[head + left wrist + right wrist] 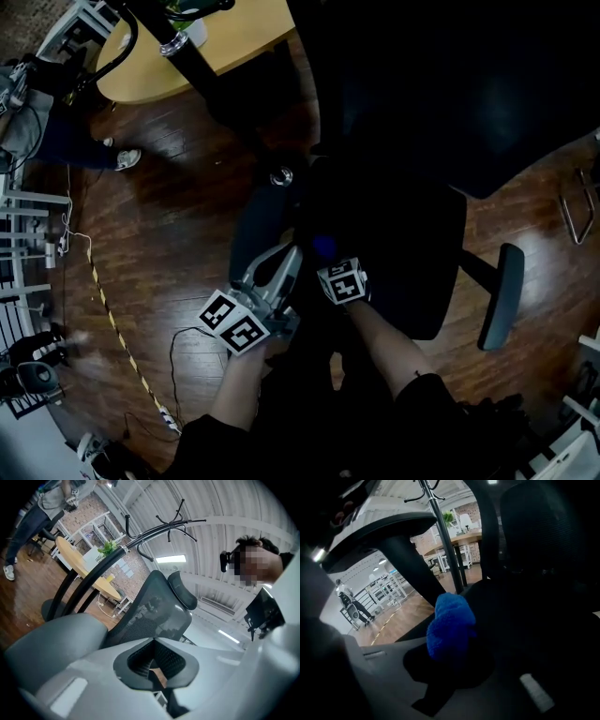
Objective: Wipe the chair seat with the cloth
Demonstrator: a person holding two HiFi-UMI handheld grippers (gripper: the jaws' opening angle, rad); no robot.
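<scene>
**A:** What is out at the left?

**B:** In the head view a person [56,141] stands at 10 o'clock on the dark wooden floor [178,234]. A round pale-wood tabletop [225,37] is at 11 o'clock, and the pole of a black metal coat stand [192,66] crosses its edge.

**A:** And the left claw?

**B:** The left claw [153,641] is low in that view, near 7 o'clock. Its front overlaps the lower end of a grey padded armrest [251,220]. In the left gripper view the two jaws meet at their tips with nothing between them. The black mesh backrest [150,611] rises beyond.

**A:** Where is the cloth?

**B:** The fluffy blue cloth [450,627] is pinched in the right claw [451,651], just right of the left one. It bulges out at 12 o'clock from the tips as a bunched wad, and the jaws are clamped on its lower part.

**A:** And against the seat?

**B:** From above, the wad shows at the 9 o'clock edge of the black chair seat [412,244]. The seat spreads away from the claw toward 2 o'clock. It is too dark there to tell whether the cloth touches the seat.

**A:** Farther right?

**B:** A second padded armrest [502,295] stands off the seat at 4 o'clock, over bare floor.
</scene>
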